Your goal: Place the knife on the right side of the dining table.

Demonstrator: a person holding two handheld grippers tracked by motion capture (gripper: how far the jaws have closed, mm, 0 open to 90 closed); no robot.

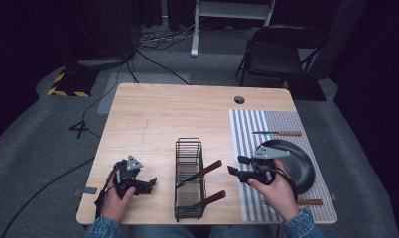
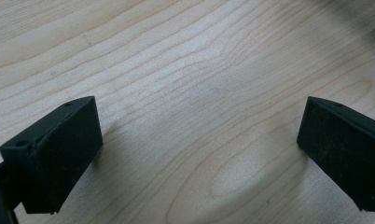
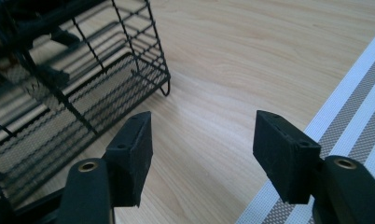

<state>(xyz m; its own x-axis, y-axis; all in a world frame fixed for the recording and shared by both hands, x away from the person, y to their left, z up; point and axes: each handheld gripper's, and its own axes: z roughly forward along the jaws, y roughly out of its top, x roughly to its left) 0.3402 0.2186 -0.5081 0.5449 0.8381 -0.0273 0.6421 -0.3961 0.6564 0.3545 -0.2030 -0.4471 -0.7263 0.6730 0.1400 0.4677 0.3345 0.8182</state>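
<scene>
While the left gripper (image 1: 150, 184) sits low over bare tabletop (image 1: 153, 114), its fingers (image 2: 55, 154) are spread wide with nothing between them; the right gripper (image 1: 237, 165) hovers between the wire basket (image 1: 189, 179) and the striped mat (image 1: 247, 134), fingers (image 3: 129, 156) likewise parted and empty; two wooden-handled utensils (image 1: 207, 171) lean out of the basket; a dark pan (image 1: 297, 163) rests on the mat, a knife (image 1: 277, 133) beyond it.
</scene>
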